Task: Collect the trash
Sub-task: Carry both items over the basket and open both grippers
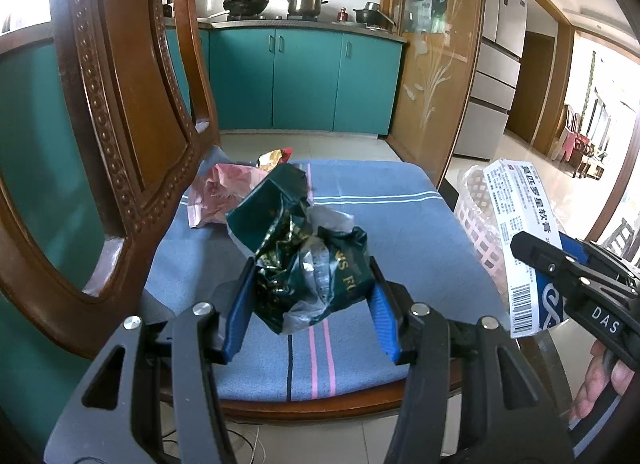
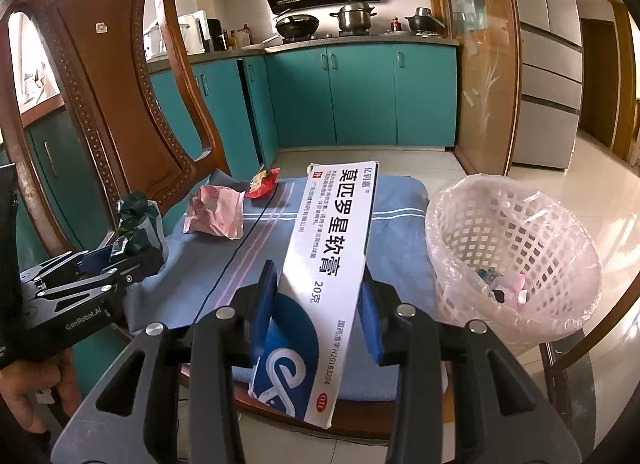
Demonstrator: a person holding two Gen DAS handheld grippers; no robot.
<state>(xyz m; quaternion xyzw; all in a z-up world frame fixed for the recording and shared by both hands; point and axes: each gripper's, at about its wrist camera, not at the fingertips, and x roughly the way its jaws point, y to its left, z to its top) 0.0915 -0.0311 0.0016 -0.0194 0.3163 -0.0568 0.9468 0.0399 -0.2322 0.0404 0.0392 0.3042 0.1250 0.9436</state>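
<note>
Over the chair cushion (image 1: 400,199), the left gripper (image 1: 310,284) is clamping a crumpled dark green wrapper (image 1: 316,264), jaws roughly half closed, pads pressing on it. The right gripper (image 2: 320,304) is pinching a white ointment box (image 2: 332,248) narrowly, just beside the lined basket (image 2: 516,248). A pink wrapper (image 2: 218,211) and red wrapper (image 2: 264,183) are lying on the cushion. Likely best: the person is carrying both loads fully over the basket rim before releasing, lowering the long box end-first.
</note>
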